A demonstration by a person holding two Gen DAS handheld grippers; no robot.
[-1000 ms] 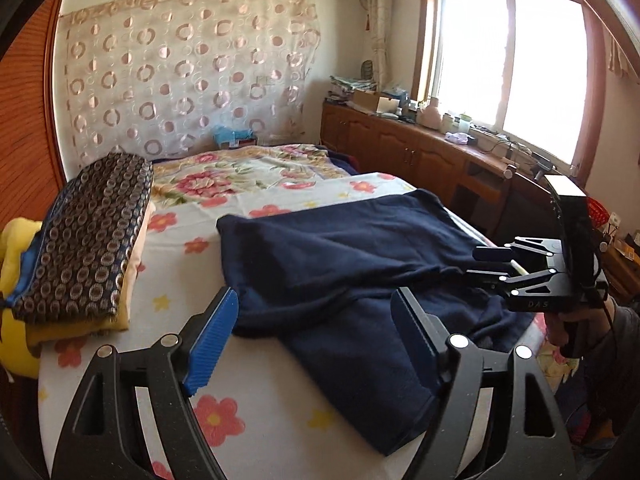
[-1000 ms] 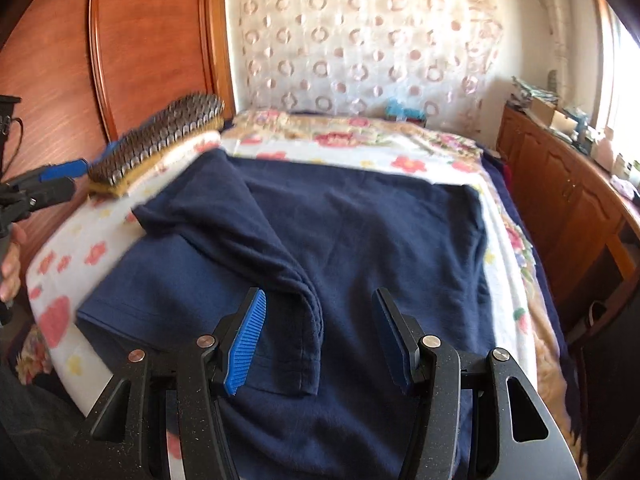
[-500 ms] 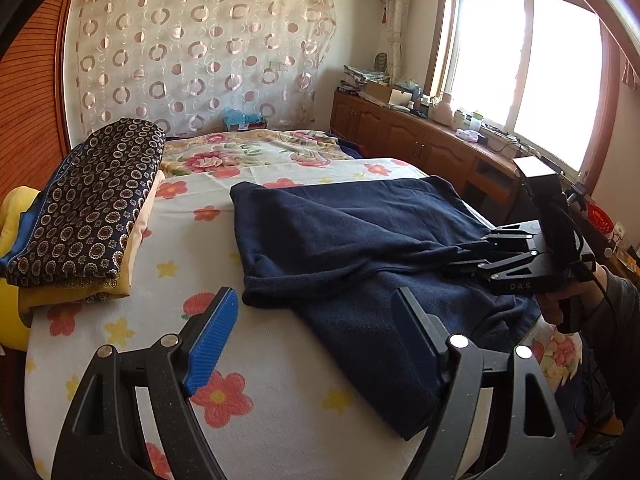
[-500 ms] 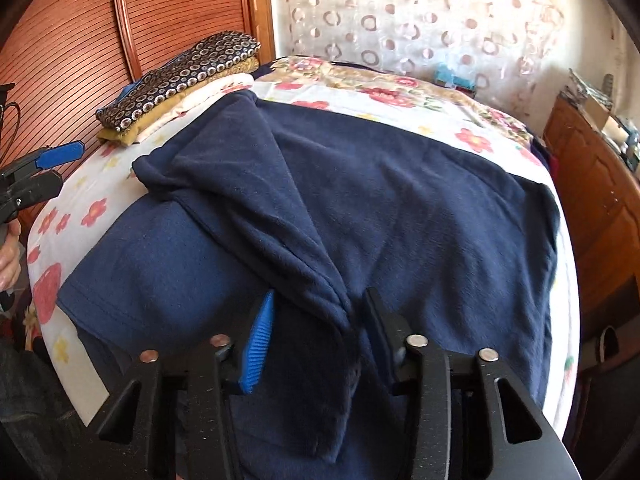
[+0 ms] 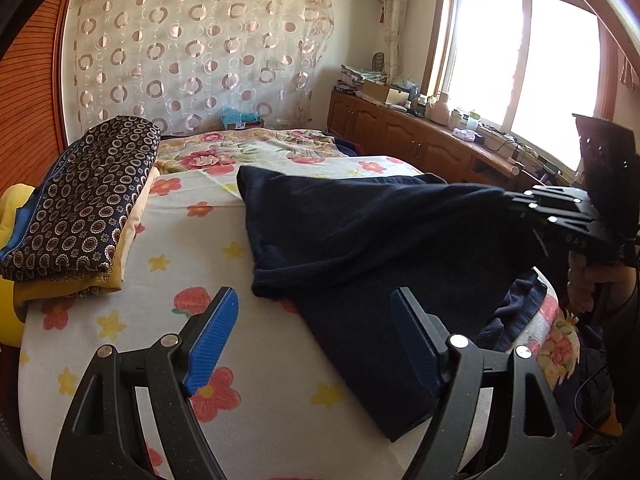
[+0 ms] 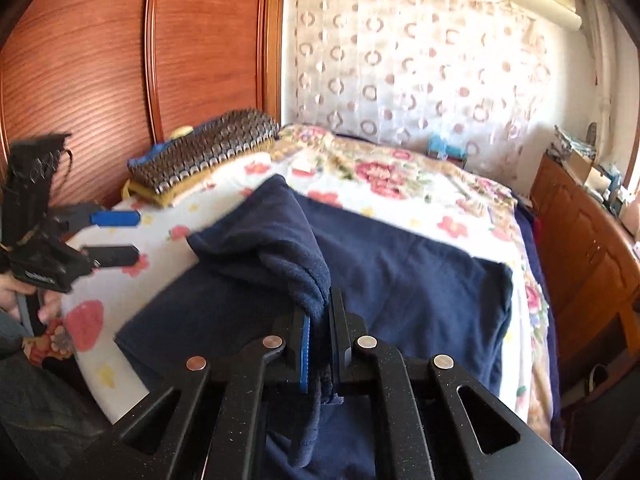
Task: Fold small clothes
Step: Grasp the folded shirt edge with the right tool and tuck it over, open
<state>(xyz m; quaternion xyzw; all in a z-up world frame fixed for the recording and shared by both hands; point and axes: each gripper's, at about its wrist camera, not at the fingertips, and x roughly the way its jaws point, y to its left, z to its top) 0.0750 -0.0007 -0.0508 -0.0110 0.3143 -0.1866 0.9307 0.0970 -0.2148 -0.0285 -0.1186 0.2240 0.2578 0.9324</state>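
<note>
A navy blue garment (image 5: 360,232) lies spread across the flowered bed sheet (image 5: 180,240). My right gripper (image 6: 318,320) is shut on a folded edge of this navy garment (image 6: 400,272) and holds it raised, so the cloth hangs in a ridge up to the pads. From the left wrist view, the right gripper (image 5: 516,204) is at the garment's right side with the fabric stretched taut toward it. My left gripper (image 5: 314,300) stands open above the bed's near edge, just short of the garment's near left corner, with nothing pinched. The left gripper (image 6: 116,236) also shows at the bed's left side.
A folded stack of patterned and yellow clothes (image 5: 88,200) sits at the bed's left side by the wooden wardrobe (image 6: 100,60). A long wooden cabinet (image 5: 400,136) with clutter runs under the window on the right. A person's hand (image 5: 584,280) holds the right gripper.
The right gripper's jaws closed on the garment's folded edge and rose, pulling the cloth up off the bed. The left gripper stayed open and hardly moved.
</note>
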